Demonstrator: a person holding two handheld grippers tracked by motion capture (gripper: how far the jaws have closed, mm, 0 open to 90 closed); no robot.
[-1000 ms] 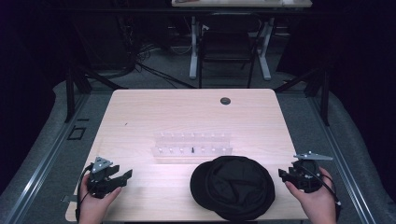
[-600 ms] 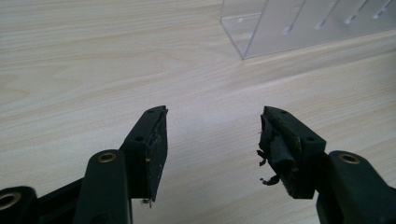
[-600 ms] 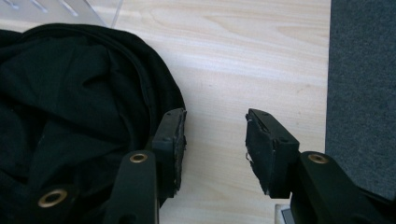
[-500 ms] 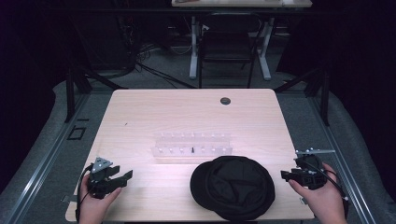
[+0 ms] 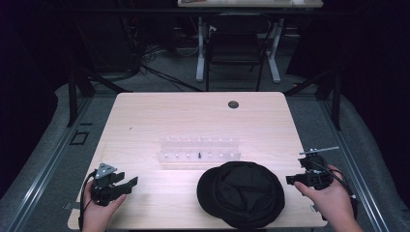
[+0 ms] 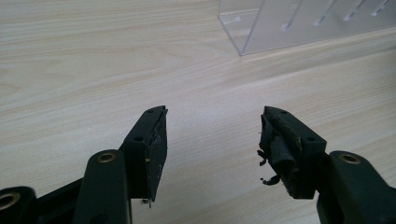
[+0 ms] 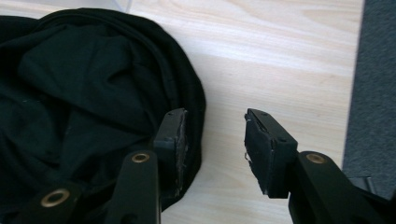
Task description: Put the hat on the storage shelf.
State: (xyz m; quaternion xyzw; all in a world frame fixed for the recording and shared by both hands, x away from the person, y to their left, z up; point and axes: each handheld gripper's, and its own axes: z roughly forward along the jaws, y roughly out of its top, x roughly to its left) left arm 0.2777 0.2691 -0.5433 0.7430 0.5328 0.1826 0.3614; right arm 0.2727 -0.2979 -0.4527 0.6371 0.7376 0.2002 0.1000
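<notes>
- Two grippers you are holding: left gripper (image 6: 212, 140) jaws spread, grasping nothing; right gripper (image 7: 212, 149) jaws parted, straddling the rim of the black cap (image 5: 241, 193).
- You are probably lining up a pinch: lower squarely onto the rim.
- Wooden table (image 5: 193, 116) is carrying a clear acrylic rack (image 5: 199, 150); grey floor and dim surroundings are lying beyond.

Table (image 5: 145, 125): clear rack (image 5: 199, 151) at centre, cap (image 5: 241, 193) just in front of it, toward the near edge, right of mid. Grommet hole (image 5: 233, 104) near far edge. Left gripper (image 5: 126, 182) at near-left corner; right gripper (image 5: 290, 180) just right of cap. Chair (image 5: 235, 46) behind table.
</notes>
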